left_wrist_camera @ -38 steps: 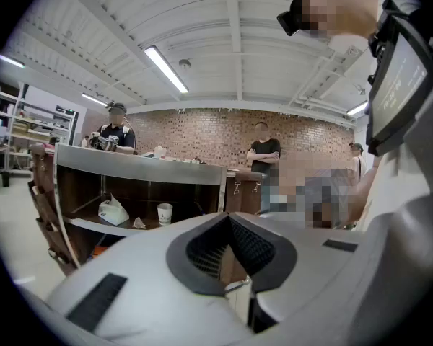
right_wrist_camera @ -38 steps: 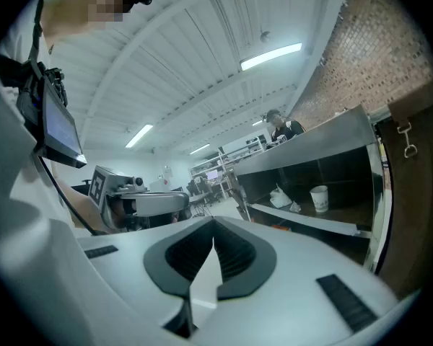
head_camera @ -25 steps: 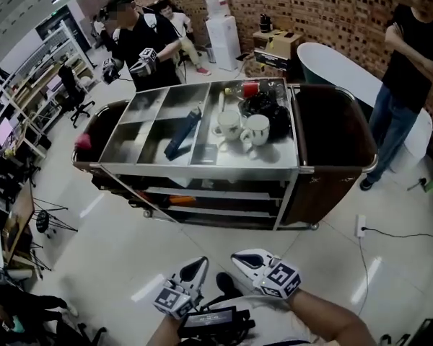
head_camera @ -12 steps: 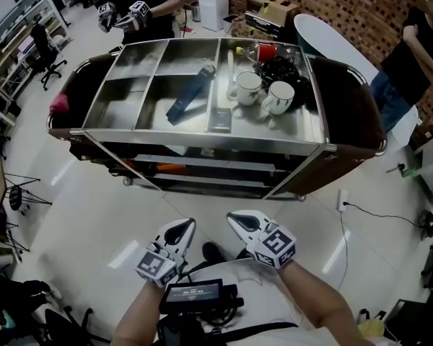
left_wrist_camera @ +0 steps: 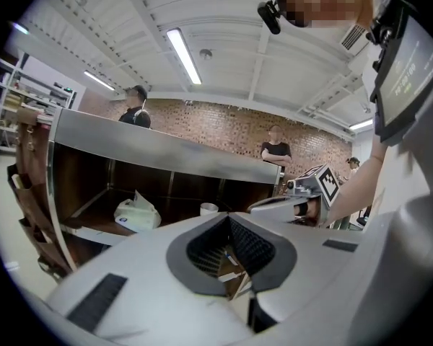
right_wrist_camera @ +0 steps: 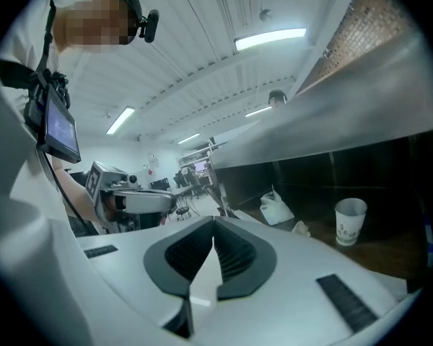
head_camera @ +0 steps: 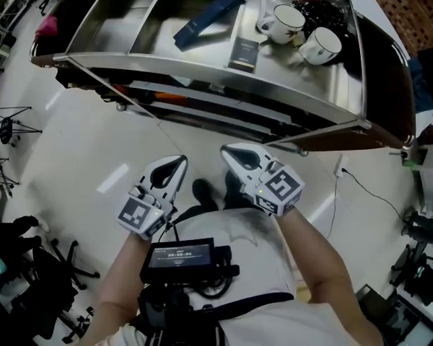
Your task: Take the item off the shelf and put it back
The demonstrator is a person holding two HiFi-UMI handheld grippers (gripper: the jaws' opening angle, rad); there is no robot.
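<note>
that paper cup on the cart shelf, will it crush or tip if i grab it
The paper cup looks thin-walled, so a firm squeeze would probably dent it. It stands upright, taller than wide, and is likely light, so a sideways nudge may tip it. Whether it holds anything cannot be seen.

On the cart (head_camera: 166, 63), a mug (head_camera: 285, 21) stands right of the umbrella (head_camera: 209, 13).
</note>
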